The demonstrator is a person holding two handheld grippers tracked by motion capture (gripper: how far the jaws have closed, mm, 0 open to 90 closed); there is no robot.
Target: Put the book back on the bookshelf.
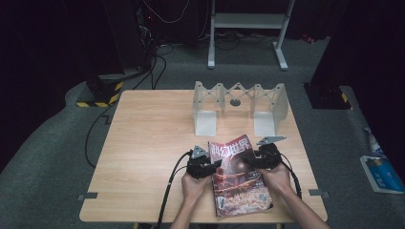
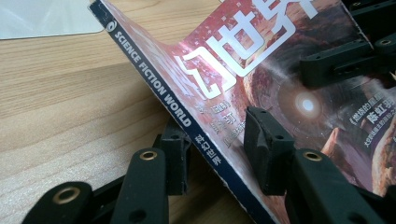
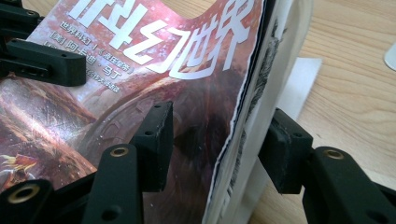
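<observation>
Magazine (image 1: 237, 174) edges sit between both grippers' spread jaws

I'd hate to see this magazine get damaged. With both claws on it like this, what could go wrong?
1. The left claw straddles the spine with its jaws apart; the magazine could slip out if lifted.
2. The right claw straddles the open page edge, where the cover already bows away from the pages. Squeezing there may crease or tear it.
3. Pulling the claws apart could strain the binding.
</observation>
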